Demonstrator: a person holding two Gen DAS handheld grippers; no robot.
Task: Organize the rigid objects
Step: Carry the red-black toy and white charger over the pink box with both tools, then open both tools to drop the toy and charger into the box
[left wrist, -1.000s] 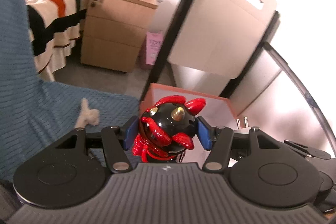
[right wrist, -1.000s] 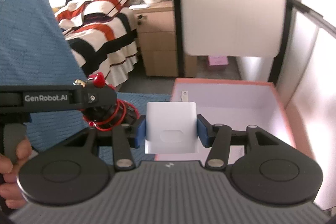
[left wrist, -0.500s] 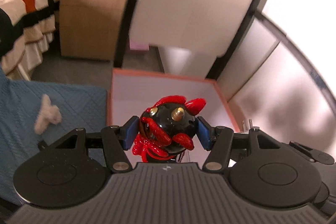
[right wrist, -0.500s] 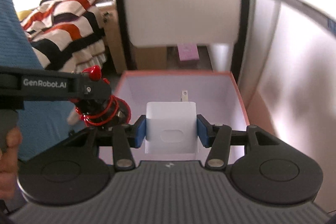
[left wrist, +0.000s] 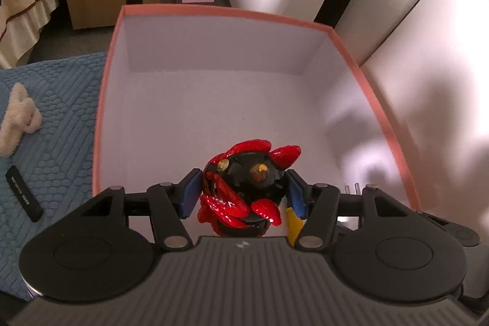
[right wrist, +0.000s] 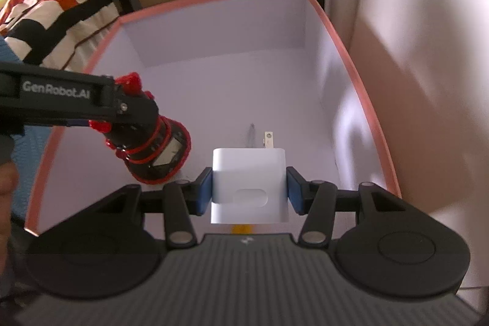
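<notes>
While the box (left wrist: 259, 12) was filling only the lower middle of both views a second ago, we are now looking almost straight down into it, its salmon rim spreading across each frame. We are keeping our left gripper (left wrist: 243, 193) clamped on the red-and-black figurine (left wrist: 247, 188), low in the frame over the white floor. Our right gripper (right wrist: 249, 193) is still pinching the white charger (right wrist: 249, 188), prongs pointing up-frame. At far left, the blue blanket (left wrist: 61, 118) is shrinking to a strip.
</notes>
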